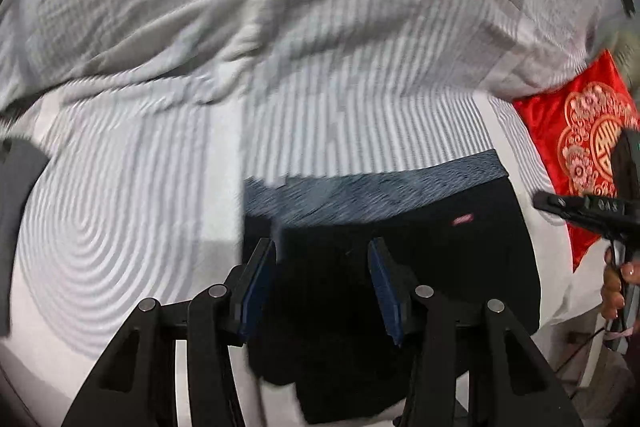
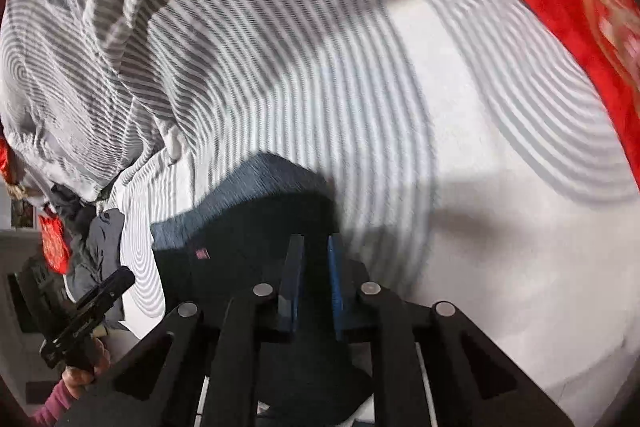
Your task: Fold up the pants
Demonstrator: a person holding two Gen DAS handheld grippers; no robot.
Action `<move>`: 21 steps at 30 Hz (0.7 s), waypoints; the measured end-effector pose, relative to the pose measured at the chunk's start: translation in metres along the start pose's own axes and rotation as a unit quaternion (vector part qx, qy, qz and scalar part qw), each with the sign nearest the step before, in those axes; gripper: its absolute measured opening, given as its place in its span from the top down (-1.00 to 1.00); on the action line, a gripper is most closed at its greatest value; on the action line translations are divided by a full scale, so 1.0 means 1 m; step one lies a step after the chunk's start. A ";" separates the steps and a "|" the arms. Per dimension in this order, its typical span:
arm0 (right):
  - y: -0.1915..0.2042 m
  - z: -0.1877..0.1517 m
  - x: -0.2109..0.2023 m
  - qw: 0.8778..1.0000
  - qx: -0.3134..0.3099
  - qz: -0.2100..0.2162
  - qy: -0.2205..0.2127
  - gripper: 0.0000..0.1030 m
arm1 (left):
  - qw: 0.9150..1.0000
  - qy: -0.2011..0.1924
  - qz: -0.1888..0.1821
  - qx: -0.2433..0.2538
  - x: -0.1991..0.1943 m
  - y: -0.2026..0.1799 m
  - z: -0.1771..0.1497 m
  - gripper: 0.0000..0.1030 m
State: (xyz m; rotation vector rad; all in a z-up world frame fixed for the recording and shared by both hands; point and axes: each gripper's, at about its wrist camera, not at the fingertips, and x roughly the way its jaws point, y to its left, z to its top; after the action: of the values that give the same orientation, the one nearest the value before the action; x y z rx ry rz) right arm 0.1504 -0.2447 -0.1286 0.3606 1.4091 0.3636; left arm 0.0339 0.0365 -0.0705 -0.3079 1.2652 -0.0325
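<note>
The black pants (image 1: pixel 420 267) lie on a striped white-grey bed sheet (image 1: pixel 140 207), with a grey-blue waistband along their far edge and a small red label (image 1: pixel 463 219). My left gripper (image 1: pixel 322 259) is open, its blue-padded fingers spread just above the pants near the left end. In the right wrist view the pants (image 2: pixel 240 239) lie below and left of my right gripper (image 2: pixel 314 259), whose jaws stand close together with a narrow gap over the dark cloth; whether they pinch it does not show. Each gripper shows in the other's view, the right (image 1: pixel 580 207) and the left (image 2: pixel 100 299).
A crumpled striped duvet (image 1: pixel 200 7) is heaped at the far side of the bed. A red embroidered cushion (image 1: pixel 580 147) lies to the right, also in the right wrist view (image 2: pixel 580 27). Dark clothes (image 2: pixel 100 239) and red items lie at the bed's left edge.
</note>
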 end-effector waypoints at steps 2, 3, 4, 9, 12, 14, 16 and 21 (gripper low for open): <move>0.017 0.006 0.019 1.000 -0.021 0.003 0.012 0.74 | 1.000 0.005 -0.006 0.005 0.012 -0.009 0.008 0.04; 0.023 0.007 0.028 0.999 -0.032 -0.005 0.015 0.74 | 1.000 0.011 -0.003 0.008 0.024 -0.014 0.011 0.04; 0.029 0.007 0.035 0.999 -0.044 -0.020 0.016 0.74 | 1.000 0.018 0.003 0.011 0.035 -0.017 0.012 0.04; 0.021 0.010 0.062 0.999 -0.035 -0.024 0.033 0.75 | 0.999 0.029 0.028 0.026 0.067 -0.011 0.004 0.04; 0.020 0.014 0.074 0.997 -0.051 -0.035 0.036 0.75 | 0.998 0.026 0.035 0.043 0.072 -0.013 0.006 0.03; 0.023 0.015 0.078 0.997 -0.055 -0.047 0.041 0.75 | 0.998 0.027 0.033 0.039 0.072 -0.010 0.007 0.03; 0.030 0.014 0.071 0.996 -0.059 -0.054 0.042 0.75 | 0.999 0.029 0.020 0.015 0.063 -0.004 0.010 0.03; 0.042 0.001 0.027 0.997 -0.062 -0.033 0.027 0.73 | 0.999 0.001 0.016 -0.028 0.029 0.020 0.009 0.03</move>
State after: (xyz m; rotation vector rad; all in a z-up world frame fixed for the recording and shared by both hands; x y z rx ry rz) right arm 0.1531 -0.1947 -0.1335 0.2033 1.4397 0.4076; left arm 0.0482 0.0523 -0.1005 -0.3352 1.2750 0.0307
